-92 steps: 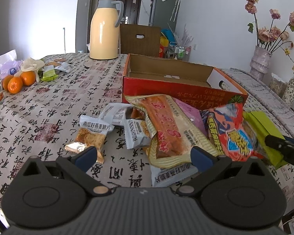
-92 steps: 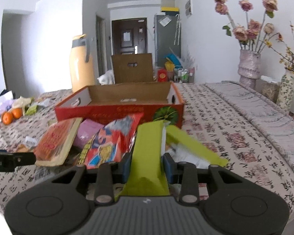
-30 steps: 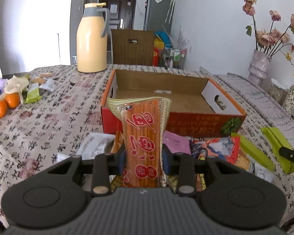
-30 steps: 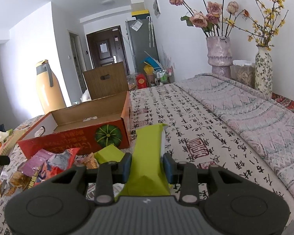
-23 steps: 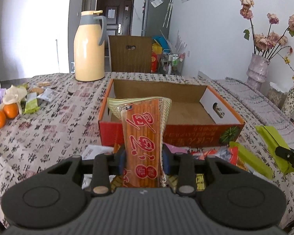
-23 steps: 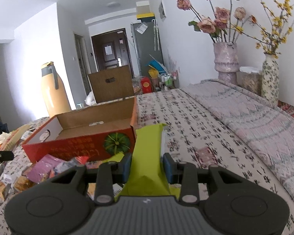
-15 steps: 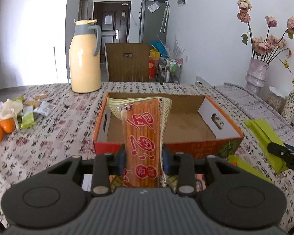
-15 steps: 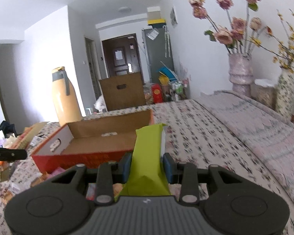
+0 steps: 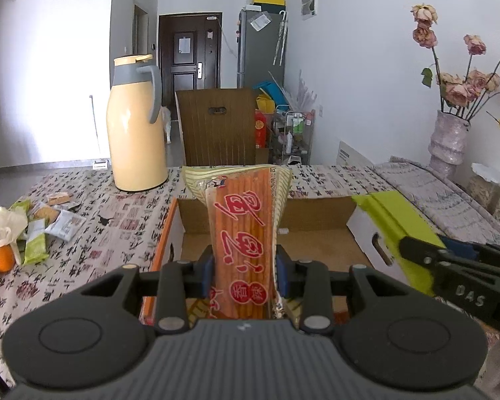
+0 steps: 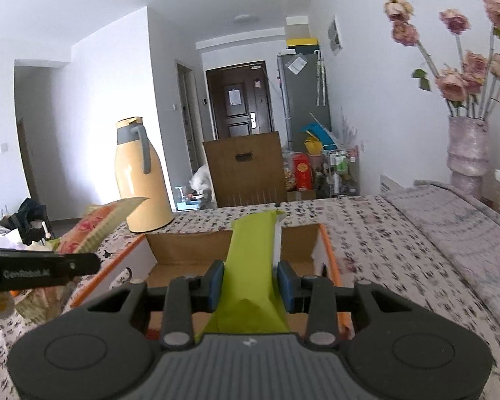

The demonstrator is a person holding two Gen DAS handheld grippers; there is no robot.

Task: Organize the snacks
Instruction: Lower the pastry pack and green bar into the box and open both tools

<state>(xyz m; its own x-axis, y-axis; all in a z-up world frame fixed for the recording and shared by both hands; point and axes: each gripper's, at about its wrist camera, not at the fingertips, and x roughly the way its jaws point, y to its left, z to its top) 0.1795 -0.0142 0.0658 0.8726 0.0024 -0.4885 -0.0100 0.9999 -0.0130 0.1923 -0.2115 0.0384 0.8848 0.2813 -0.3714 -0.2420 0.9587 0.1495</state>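
The left gripper pinches a long orange-and-cream snack packet printed with red characters, upright over the open red-edged cardboard box – the right gripper clamps a flat lime-green packet above the same box (its brown floor bare where visible).

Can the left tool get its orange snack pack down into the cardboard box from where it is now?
Probably yes. The left tool holds the orange snack pack over the open cardboard box, whose floor looks bare. The right tool's green packet stays off to the side.
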